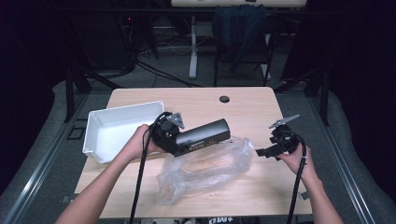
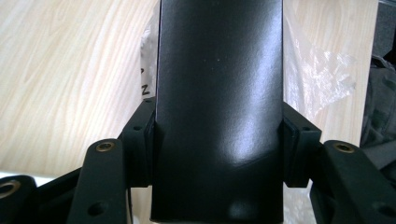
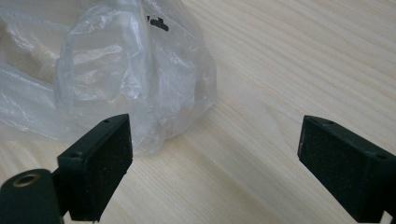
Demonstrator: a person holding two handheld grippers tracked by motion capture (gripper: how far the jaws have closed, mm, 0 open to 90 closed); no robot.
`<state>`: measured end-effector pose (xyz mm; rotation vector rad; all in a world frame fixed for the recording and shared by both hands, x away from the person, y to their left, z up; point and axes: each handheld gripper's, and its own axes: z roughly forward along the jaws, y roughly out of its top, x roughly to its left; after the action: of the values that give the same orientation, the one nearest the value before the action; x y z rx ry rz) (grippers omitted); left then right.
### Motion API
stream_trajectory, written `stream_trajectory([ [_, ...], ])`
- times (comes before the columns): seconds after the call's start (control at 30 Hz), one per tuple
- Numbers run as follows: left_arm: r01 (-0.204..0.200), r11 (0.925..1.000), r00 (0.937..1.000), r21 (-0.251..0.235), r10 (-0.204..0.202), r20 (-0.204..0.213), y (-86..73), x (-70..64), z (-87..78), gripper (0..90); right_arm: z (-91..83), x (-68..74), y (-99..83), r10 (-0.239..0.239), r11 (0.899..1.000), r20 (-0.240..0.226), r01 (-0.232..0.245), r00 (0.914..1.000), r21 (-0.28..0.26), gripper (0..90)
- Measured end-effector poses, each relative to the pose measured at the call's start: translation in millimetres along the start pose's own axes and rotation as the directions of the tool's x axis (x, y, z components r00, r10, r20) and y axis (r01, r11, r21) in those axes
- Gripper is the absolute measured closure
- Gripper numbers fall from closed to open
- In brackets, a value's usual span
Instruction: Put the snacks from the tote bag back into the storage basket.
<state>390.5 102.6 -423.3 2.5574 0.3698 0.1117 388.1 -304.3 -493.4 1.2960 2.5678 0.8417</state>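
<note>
While the clear plastic bag (image 1: 205, 170) lies crumpled and empty-looking on the near half of the wooden table (image 1: 252, 105), the left gripper (image 1: 180, 142) holds a long black box (image 1: 203, 135) just above it, clamped by one end. From the high view the box points toward the right gripper (image 1: 264, 151), which hovers beside the bag's right end with its jaws spread wide and nothing between them.

My reading is that the box has been got clear of the bag and the step in hand is carrying it away. A white bin (image 1: 119, 128) stands farther back at the left, touching nothing, and looks the likely place for it; the next move would call for swinging the box left over the bin's rim before letting go.

Up close, the left gripper view shows both pads pressed flat against the box's (image 2: 219, 112) sides. The right gripper view shows the bag's (image 3: 116, 74) wrinkled end lying just beyond its left pad (image 3: 100, 175).
</note>
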Motion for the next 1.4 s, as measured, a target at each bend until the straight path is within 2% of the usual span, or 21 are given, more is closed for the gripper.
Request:
stream_trajectory([
  [0.37,0.018,0.9998,0.9992,-0.006,-0.018,-0.035,-17.6,9.3,-31.2,43.2,4.1,0.1,-0.2,-0.014,1.0,-0.019,0.014,0.9997,0.026,9.4],
  [0.53,0.025,0.9997,0.9986,0.007,-0.025,-0.048,-27.5,13.8,-40.4,43.2,4.0,-0.3,-1.7,-0.001,1.0,-0.019,0.002,0.9998,0.023,9.5],
  [0.7,0.023,0.9997,0.9988,0.011,-0.023,-0.042,-37.8,18.3,-49.4,43.2,3.3,-1.6,-2.3,-0.003,1.0,-0.009,0.003,1.0,0.024,9.6],
  [0.93,0.045,0.9988,0.997,0.017,-0.044,-0.064,-52.3,25.6,-60.2,43.1,4.0,-1.8,-2.5,0.0,1.0,-0.005,0.001,1.0,0.03,9.9],
  [1.2,0.09,0.9957,0.9906,0.024,-0.087,-0.106,-70.4,35.0,-70.8,43.1,3.9,-1.7,-2.5,-0.004,1.0,0.002,0.004,1.0,0.026,10.5],
  [1.37,0.124,0.9922,0.9856,0.016,-0.121,-0.118,-85.6,39.6,-77.8,43.1,4.1,-1.5,-2.7,0.002,1.0,0.001,-0.002,1.0,0.018,10.5],
  [1.4,0.12,0.9925,0.9855,0.023,-0.116,-0.124,-89.0,40.4,-78.7,43.1,4.0,-1.6,-2.7,0.002,1.0,0.0,-0.002,1.0,0.018,10.6],
])
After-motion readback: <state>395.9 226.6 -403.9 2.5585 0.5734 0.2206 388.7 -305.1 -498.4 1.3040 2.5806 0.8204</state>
